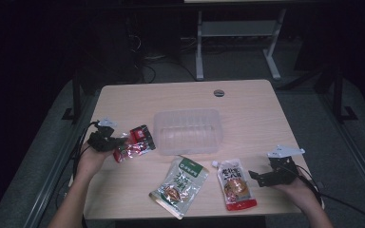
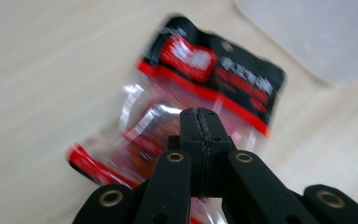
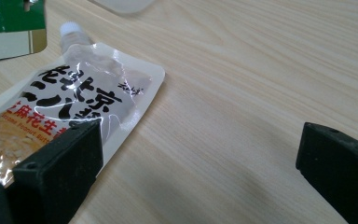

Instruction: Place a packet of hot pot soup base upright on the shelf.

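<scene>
On my left, the left gripper (image 1: 116, 142) has its jaws pinched fully together on the red and black packet (image 1: 134, 143), which hangs out from the fingertips toward the clear plastic tray (image 1: 188, 131) and sits lifted off the table (image 1: 247, 102). The packet's far corner is just beside the tray's left wall, so I have little room that way; behind my left fingers the wood runs bare to the table's left edge.

The left gripper view gives me what the high view cannot: the two pads (image 2: 200, 122) meet with the packet's clear lower part (image 2: 186, 112) clamped between them, its black header beyond the tips, and a corner of the tray (image 2: 317, 32) past that, top right. It is blurred, so I cannot read the print.

Between my two grippers lie the green packet (image 1: 179, 186) and the spouted pouch (image 1: 235, 184), near each other but apart, both close to the near edge.

The right gripper (image 1: 259, 176) sits just to the right of the pouch with its jaws spread wide and nothing between them. In the right gripper view one finger (image 3: 60, 163) overlaps the pouch (image 3: 88, 98); whether it touches I cannot tell. Bare wood lies between the fingers.
</scene>
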`<state>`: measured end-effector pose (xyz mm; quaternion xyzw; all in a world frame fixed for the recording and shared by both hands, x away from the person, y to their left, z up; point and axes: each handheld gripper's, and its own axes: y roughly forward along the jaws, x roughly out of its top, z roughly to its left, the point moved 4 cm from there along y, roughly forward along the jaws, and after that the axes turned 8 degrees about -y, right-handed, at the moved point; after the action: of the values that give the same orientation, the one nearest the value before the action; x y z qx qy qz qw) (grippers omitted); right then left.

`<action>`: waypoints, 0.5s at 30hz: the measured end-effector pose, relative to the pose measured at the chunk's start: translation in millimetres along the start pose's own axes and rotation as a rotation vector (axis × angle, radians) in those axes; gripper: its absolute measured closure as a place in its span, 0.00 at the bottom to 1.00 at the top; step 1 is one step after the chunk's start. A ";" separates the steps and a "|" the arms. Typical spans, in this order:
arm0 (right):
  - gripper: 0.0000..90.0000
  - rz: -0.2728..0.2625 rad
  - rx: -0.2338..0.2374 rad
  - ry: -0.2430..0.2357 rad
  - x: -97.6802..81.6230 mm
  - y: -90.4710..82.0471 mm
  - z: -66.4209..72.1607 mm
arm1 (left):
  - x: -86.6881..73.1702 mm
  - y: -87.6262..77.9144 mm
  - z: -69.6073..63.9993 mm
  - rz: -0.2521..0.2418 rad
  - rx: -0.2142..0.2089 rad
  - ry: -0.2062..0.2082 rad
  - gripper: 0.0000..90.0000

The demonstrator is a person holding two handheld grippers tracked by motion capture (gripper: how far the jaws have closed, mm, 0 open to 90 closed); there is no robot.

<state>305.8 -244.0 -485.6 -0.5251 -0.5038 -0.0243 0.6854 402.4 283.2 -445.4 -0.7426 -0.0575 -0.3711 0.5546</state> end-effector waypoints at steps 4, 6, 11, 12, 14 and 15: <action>0.00 0.003 0.002 0.002 -0.5 0.4 0.0 | 14.4 15.3 14.6 0.005 0.007 -0.026 0.99; 0.00 0.003 0.000 0.001 -1.3 0.8 -0.7 | 16.9 20.9 17.1 0.004 0.009 -0.030 0.99; 0.00 0.003 0.000 0.008 -3.0 0.5 -2.1 | 21.5 43.8 23.5 0.008 0.014 -0.066 0.99; 0.00 0.004 -0.001 0.010 -3.4 0.2 -2.4 | 21.0 46.6 22.9 0.014 0.019 -0.060 0.99; 0.00 0.005 -0.002 0.008 -4.4 -0.5 -3.1 | 20.2 47.7 22.8 0.027 0.025 -0.042 1.00; 0.00 0.006 -0.001 0.011 -4.7 -0.5 -2.9 | 18.4 47.3 23.3 0.041 0.017 -0.036 0.99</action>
<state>305.1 -248.7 -488.4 -0.5269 -0.4984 -0.0252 0.6880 450.5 279.5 -473.6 -0.7454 -0.0553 -0.3456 0.5673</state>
